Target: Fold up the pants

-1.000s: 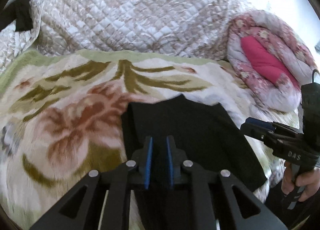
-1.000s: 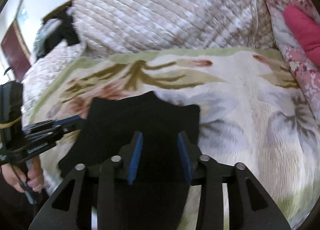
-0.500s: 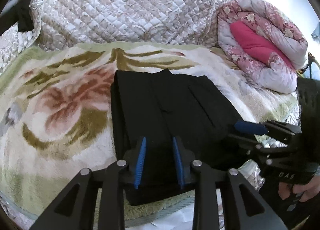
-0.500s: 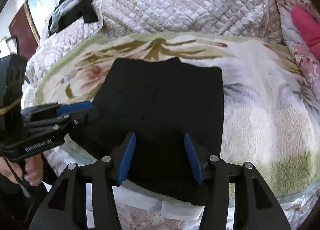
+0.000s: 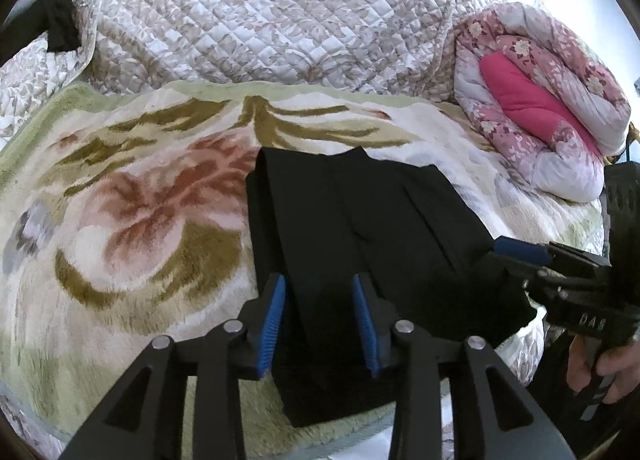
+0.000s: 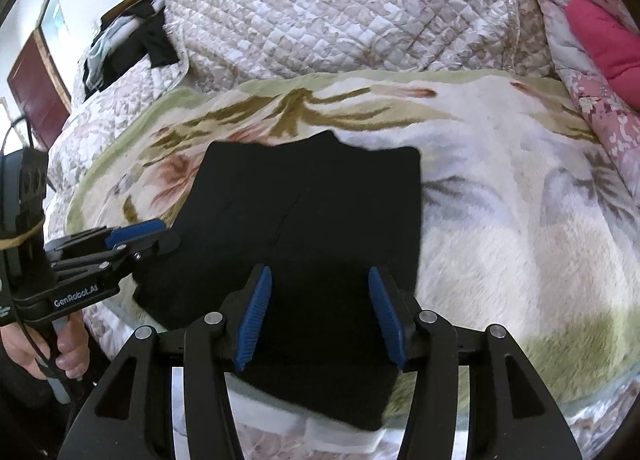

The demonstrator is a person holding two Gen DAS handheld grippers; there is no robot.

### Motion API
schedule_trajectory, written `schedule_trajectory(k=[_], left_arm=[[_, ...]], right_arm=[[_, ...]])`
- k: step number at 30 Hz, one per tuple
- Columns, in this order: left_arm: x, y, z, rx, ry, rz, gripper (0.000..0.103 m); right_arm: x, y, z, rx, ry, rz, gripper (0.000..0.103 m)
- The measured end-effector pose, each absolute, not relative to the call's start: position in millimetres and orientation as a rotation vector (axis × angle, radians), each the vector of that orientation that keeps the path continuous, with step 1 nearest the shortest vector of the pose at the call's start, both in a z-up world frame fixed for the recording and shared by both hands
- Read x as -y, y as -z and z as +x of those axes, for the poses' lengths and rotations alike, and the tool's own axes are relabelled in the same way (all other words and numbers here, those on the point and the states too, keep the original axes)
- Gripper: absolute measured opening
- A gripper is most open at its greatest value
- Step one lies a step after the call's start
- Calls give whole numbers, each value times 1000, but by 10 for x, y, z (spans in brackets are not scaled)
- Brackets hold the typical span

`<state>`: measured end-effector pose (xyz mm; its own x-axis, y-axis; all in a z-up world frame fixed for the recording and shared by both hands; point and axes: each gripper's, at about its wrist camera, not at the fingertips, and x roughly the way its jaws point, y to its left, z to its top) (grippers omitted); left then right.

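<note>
Black pants (image 5: 360,228) lie folded in a rectangle on a floral fleece blanket (image 5: 132,220) at the near edge of a bed; they also show in the right wrist view (image 6: 320,228). My left gripper (image 5: 320,320) is open and empty, just above the pants' near left part. My right gripper (image 6: 320,316) is open and empty over the pants' near right part. Each gripper shows in the other's view: the right one (image 5: 532,256) at the pants' right edge, the left one (image 6: 132,238) at their left edge.
A quilted beige bedspread (image 5: 260,20) is piled behind the blanket. A rolled pink floral duvet (image 5: 540,100) lies at the right. Dark clothes (image 6: 132,48) lie at the far left. The bed's front edge (image 6: 304,432) runs just under the grippers.
Both grippers have opened wider and drawn back from the pants. The pants now lie flat and folded on the blanket, with more of them in view.
</note>
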<state>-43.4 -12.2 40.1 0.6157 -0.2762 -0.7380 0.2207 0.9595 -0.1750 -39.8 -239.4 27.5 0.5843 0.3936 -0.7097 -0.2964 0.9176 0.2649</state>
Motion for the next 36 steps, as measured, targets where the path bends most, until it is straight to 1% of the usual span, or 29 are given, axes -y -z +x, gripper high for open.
schedule_trajectory(k=[1, 2, 3, 7, 10, 12, 15, 17, 19, 21, 23, 24, 27, 28, 29, 31, 34, 36], left_arm=[[94, -402, -405, -864, 293, -84, 46], [64, -396, -382, -868, 299, -101, 51], [27, -382, -352, -874, 304, -123, 53], [-91, -246, -230, -935, 326, -228, 54], [-125, -186, -180, -945, 346, -279, 58], [-127, -148, -125, -946, 362, -295, 62], [-166, -73, -21, -939, 380, -356, 66], [-192, -58, 7, -938, 384, -391, 65], [-178, -71, -12, -935, 383, -386, 61], [-167, -91, -67, -936, 382, -390, 52], [-184, -107, -119, -933, 369, -395, 46], [-205, -115, -149, -931, 360, -404, 44], [-234, -84, -112, -936, 356, -419, 43], [-220, -67, -68, -937, 355, -419, 43], [-207, -58, -26, -940, 358, -424, 43], [-197, -50, 38, -947, 360, -439, 43], [-156, -136, -5, -939, 353, -409, 34], [-123, -243, -45, -920, 355, -381, 26]], right_arm=[[2431, -268, -358, -864, -394, 142, 51], [2504, -250, -303, -872, -379, 181, 51], [2565, -225, -273, -879, -370, 216, 51], [2750, -18, -160, -957, -351, 362, 52], [2801, 27, -127, -960, -364, 413, 52], [2813, 43, -81, -961, -377, 444, 54], [2817, 67, -12, -958, -395, 479, 58], [2788, 68, 12, -955, -416, 491, 64], [2748, 56, 8, -962, -445, 496, 64], [2724, 53, -37, -971, -492, 527, 62], [2709, 64, -91, -973, -505, 522, 60], [2702, 75, -88, -975, -502, 516, 59], [2691, 96, -15, -984, -474, 501, 51], [2681, 99, 13, -983, -454, 484, 40], [2668, 111, 44, -986, -438, 476, 33], [2676, 111, 62, -985, -424, 490, 28], [2636, 35, 28, -964, -414, 465, 17], [2600, -73, -7, -934, -420, 448, 16]])
